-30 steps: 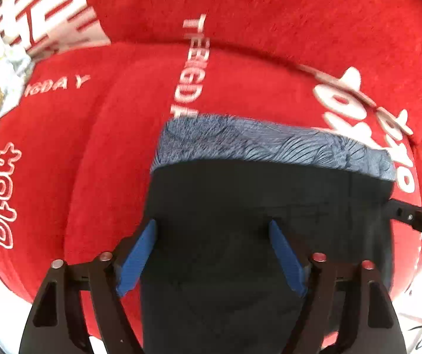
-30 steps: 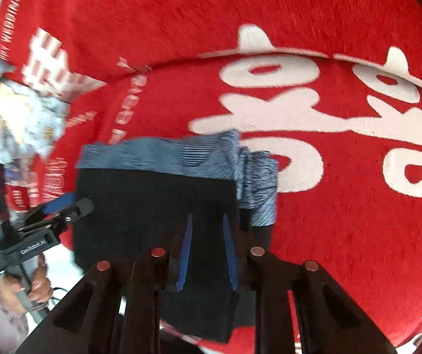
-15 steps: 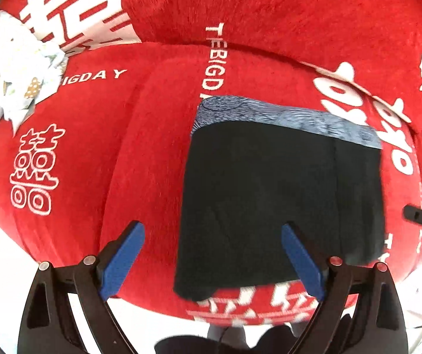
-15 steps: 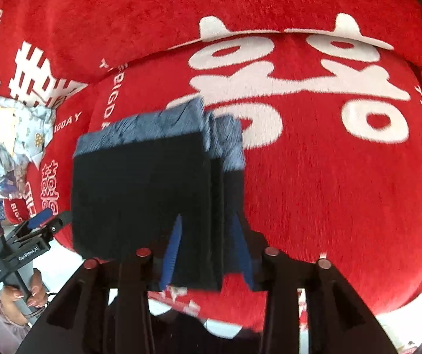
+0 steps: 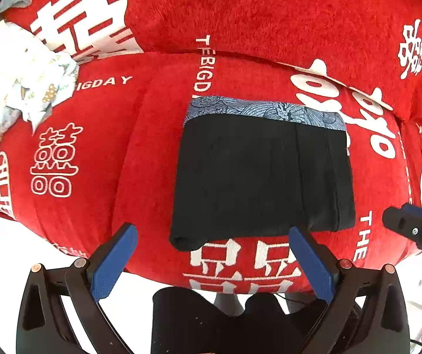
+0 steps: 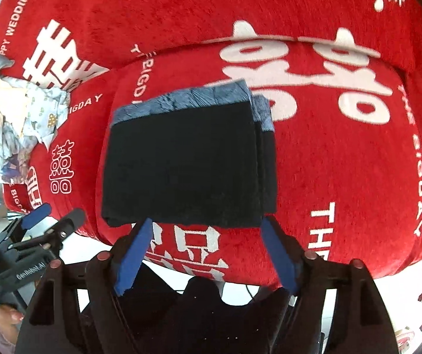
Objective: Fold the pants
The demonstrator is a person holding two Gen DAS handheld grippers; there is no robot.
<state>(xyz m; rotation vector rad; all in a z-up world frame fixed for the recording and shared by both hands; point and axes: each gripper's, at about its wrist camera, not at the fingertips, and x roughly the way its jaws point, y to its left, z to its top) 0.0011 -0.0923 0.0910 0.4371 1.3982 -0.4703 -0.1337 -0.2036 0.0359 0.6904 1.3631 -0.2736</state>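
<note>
Pants (image 5: 262, 174), folded into a compact dark rectangle, are lying flat on the seat of a red sofa (image 5: 98, 159) covered in white lettering and characters. A grey-blue patterned band is showing along the far edge of the bundle, and stacked layers are visible down its right side in the right wrist view (image 6: 187, 159). The near edge is sitting close to the front lip of the seat.

Looking down from above, the left gripper (image 5: 211, 253) is hovering over the sofa's front edge with its blue fingers (image 5: 113, 261) spread very wide and still opening; nothing is sitting between them, and they are touching no cloth. The right gripper (image 6: 205, 253) is likewise hanging above the near edge of the bundle, its blue fingers (image 6: 132, 255) opening apart and empty, with the fabric lying beyond their tips. Each gripper is appearing at the side of the other's view, the right at the left view's right margin, the left at the lower left of the right view with a hand (image 6: 1, 321) partly showing beneath it.

A crumpled heap of pale printed cloth (image 5: 19, 79) is resting at the sofa's left end, well apart from the bundle.
</note>
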